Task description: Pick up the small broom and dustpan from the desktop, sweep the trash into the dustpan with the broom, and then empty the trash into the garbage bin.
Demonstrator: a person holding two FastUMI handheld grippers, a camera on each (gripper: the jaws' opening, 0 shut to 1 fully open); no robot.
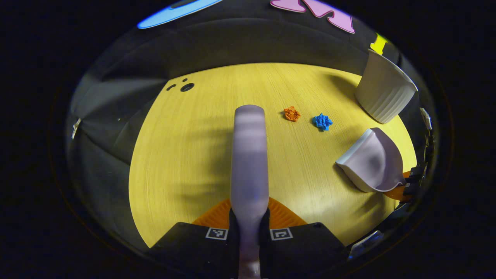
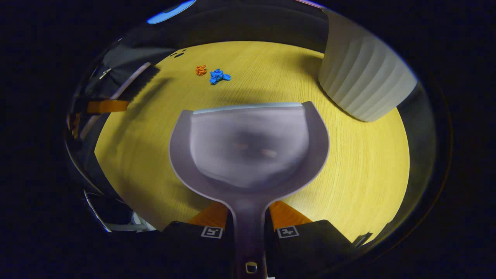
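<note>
1. In the left gripper view, the left gripper (image 1: 249, 226) is closed on the broom (image 1: 249, 155), its 2 fingers pressing the handle from either side; the broom runs straight ahead over the yellow table (image 1: 186, 155).
2. In the right gripper view, the right gripper (image 2: 248, 224) grips the dustpan (image 2: 248, 151) by its handle, fingers tight on both sides, pan mouth facing away toward the trash.
3. 2 pieces of trash lie on the table just beside each other: an orange wad (image 1: 291, 113) and a blue wad (image 1: 322, 122). In the left gripper view they sit ahead and right of the broom's far end, clear of it.
4. In the right gripper view both wads lie well beyond the dustpan's front lip, toward the far left; whether the pan touches the table cannot be told.
5. The white ribbed bin (image 1: 383, 91) stands upright at the table's far right, near the dustpan.
6. The left gripper view also catches the dustpan at right, held tilted near the bin; the right gripper view shows the broom's dark bristles at far left.
7. 3 dark holes (image 1: 186, 86) mark the table's far edge.
</note>
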